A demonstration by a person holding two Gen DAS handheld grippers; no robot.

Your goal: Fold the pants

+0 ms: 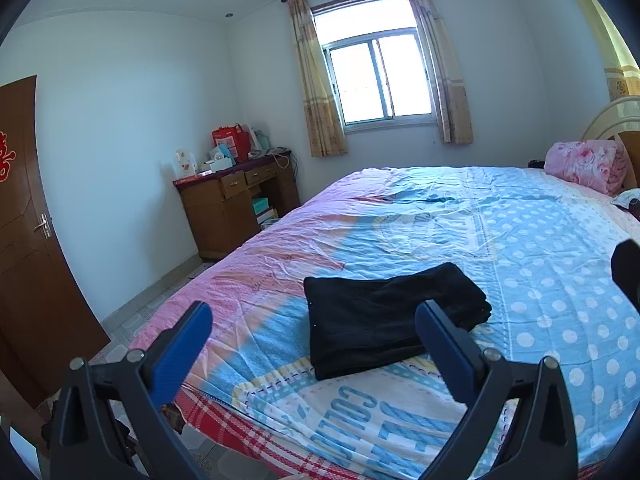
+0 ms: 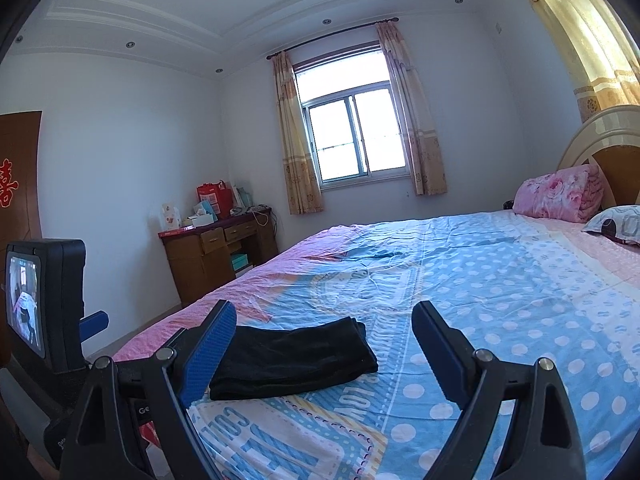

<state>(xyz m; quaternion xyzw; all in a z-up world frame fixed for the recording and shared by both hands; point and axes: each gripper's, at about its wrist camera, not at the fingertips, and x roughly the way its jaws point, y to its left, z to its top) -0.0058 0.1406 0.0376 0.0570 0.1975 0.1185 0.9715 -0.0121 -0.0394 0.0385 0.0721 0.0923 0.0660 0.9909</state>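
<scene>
Both tongs, left (image 1: pixel 314 332) and right (image 2: pixel 324 330), gape empty above folded pants (image 1: pixel 384 320); only the right view shows a pillow (image 2: pixel 618 224).

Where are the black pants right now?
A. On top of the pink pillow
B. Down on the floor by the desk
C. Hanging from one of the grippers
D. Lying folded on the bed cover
D, because the black pants lie in a flat folded stack on the bed cover, and neither the left gripper nor the right gripper touches them.
</scene>
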